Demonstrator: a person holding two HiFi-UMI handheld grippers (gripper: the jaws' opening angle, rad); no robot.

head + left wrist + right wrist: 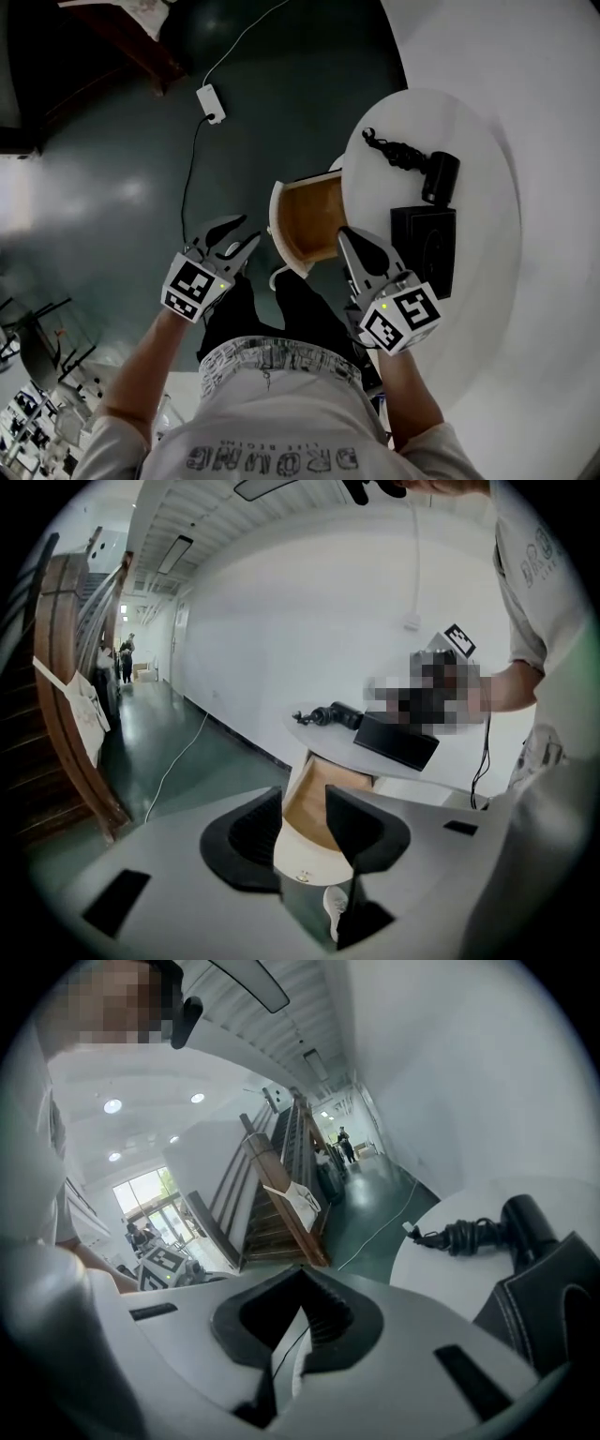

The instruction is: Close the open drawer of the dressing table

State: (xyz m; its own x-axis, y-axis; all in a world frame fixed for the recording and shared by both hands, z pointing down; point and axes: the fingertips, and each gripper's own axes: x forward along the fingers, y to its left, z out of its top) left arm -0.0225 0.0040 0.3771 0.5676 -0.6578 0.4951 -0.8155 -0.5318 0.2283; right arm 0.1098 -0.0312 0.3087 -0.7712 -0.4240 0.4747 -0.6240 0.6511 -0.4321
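The dressing table [487, 122] has a round white top. Its drawer [309, 217] stands pulled out toward me, with a bare wood inside and a curved white front [275, 234]. My left gripper [251, 230] hovers open just left of the drawer front, not touching it. In the left gripper view the drawer [319, 803] shows through the gap of that gripper [302, 803]. My right gripper [344, 234] is over the drawer's right side by the tabletop edge, its jaws together. In the right gripper view its tips [302, 1271] meet, with nothing held.
A black hair dryer [433, 173] with a coiled cord and a black case [424, 246] lie on the tabletop. A white adapter [211, 101] and its cable lie on the dark green floor. A wooden staircase [70, 696] stands to the left. My legs are below the drawer.
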